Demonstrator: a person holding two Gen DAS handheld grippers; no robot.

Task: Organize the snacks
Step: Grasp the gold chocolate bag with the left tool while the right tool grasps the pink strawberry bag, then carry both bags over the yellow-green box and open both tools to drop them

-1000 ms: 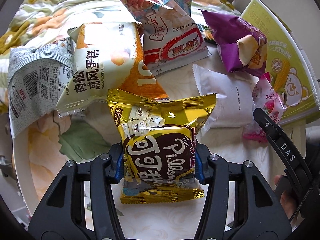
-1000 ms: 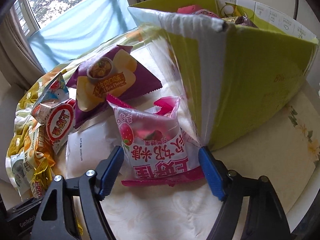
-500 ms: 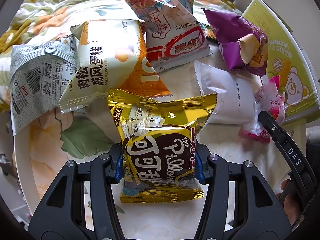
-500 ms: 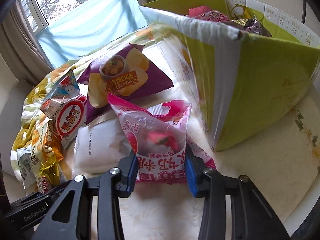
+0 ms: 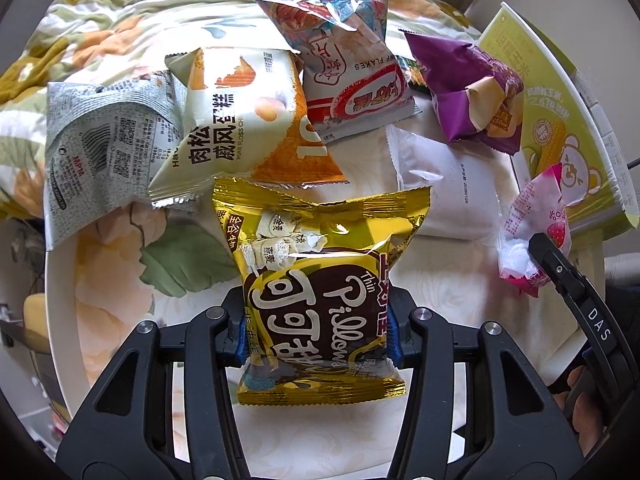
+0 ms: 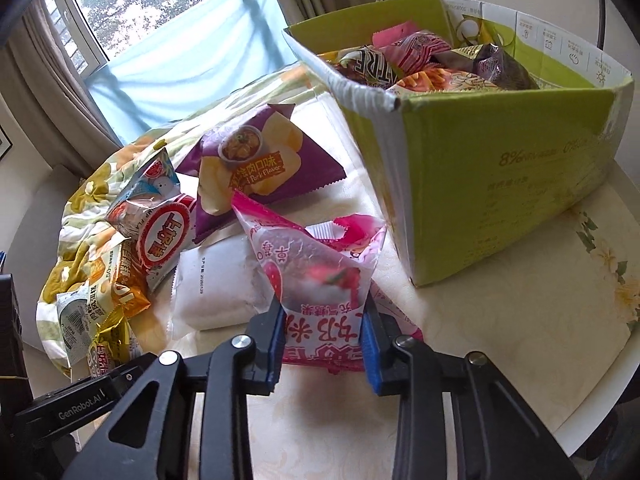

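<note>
Snacks inside green box (image 6: pixel 500 168) show only beyond right tongs (image 6: pixel 323 340) pinching pink bag (image 6: pixel 316 276); left tongs (image 5: pixel 316 334) pinch gold bag (image 5: pixel 320 280).

Grey barcode packet (image 5: pixel 100 152) half under pork floss cake bag (image 5: pixel 240 120). White pouch (image 6: pixel 216 284) partly behind pink strawberry candy bag (image 6: pixel 320 272). Green box (image 6: pixel 500 184) contents mostly hidden; far-wall print too small.

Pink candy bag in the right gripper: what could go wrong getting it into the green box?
The right gripper pinches the pink candy bag only at its bottom edge, so the floppy upper part may snag the green box wall. The box already looks heaped, so it might slide off. The left gripper holding the gold bag sits close; arms could collide.
</note>
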